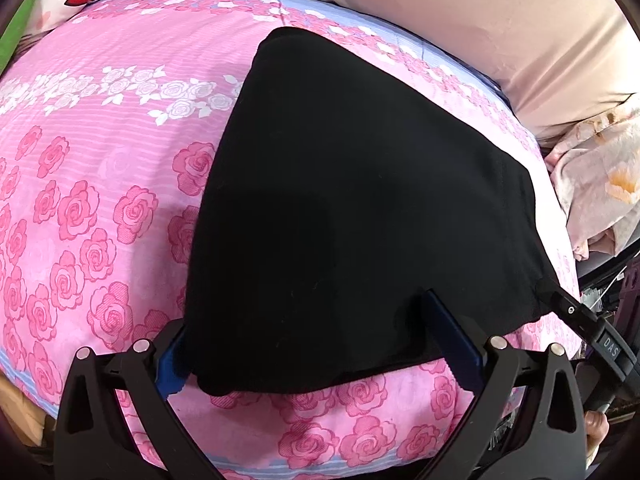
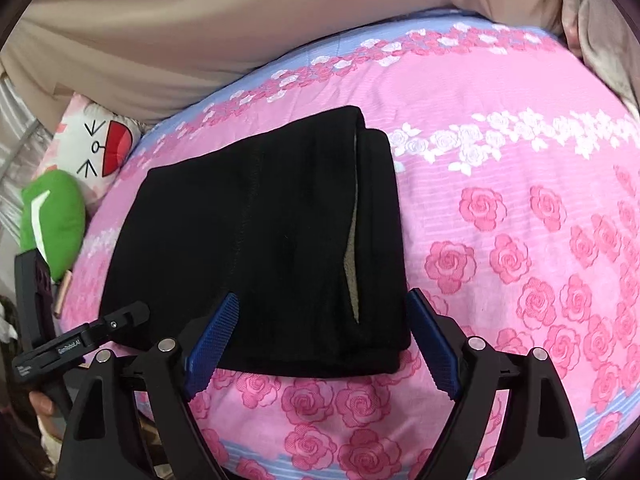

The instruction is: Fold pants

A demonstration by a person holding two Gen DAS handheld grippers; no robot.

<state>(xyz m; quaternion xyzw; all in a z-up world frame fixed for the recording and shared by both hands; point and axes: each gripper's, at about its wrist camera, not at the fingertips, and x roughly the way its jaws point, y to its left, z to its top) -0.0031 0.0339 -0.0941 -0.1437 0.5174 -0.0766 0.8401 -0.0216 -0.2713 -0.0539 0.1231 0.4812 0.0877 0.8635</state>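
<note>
Black pants (image 1: 352, 208) lie folded in a compact stack on the pink rose bedspread (image 1: 100, 200). In the right wrist view the pants (image 2: 256, 240) show layered edges on their right side, with a pale lining visible. My left gripper (image 1: 308, 332) is open, its blue-padded fingers straddling the near edge of the pants; the left finger is partly under the cloth edge. My right gripper (image 2: 324, 332) is open, with its fingers either side of the near edge. The left gripper's side also shows in the right wrist view (image 2: 80, 344).
A beige quilt (image 2: 200, 32) lies along the far side of the bed. A cartoon-face pillow (image 2: 100, 148) and a green cushion (image 2: 52, 224) sit at one end. A floral blanket (image 1: 600, 184) is bunched at the bed's other end.
</note>
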